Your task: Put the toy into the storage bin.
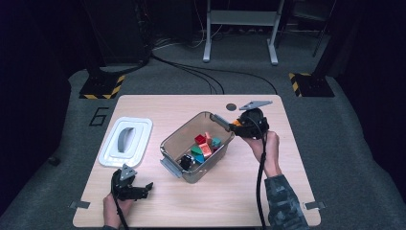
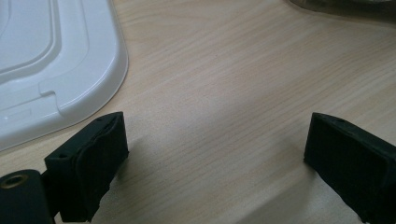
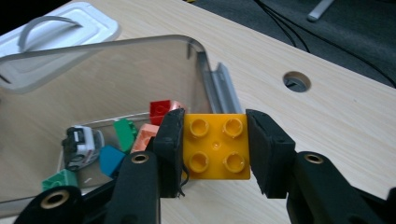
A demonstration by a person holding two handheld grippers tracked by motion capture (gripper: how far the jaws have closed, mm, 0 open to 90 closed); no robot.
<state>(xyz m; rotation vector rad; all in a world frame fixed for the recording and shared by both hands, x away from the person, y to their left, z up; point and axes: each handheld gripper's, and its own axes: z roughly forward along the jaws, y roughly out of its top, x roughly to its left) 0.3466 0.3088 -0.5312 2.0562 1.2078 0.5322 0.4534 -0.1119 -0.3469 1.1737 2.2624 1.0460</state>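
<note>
Right gripper (image 3: 215, 149) pinches a yellow brick (image 3: 216, 146); left gripper (image 2: 215, 161) spread over bare table (image 2: 224, 93).

Light wood table (image 1: 268, 191) sits centre-bottom of frame on grey carpet (image 1: 344, 143), w/ a round cable hole (image 1: 231, 107) near its far edge and a white "6" (image 1: 98, 116) marked on the floor at left. Black/yellow hazard-striped bases (image 1: 101, 87) sit upper left & upper right, black cables (image 1: 201, 72) run across the floor top centre. Grey metal frame legs (image 1: 239, 28) stand at top centre; room edges dark, table lit.
</note>
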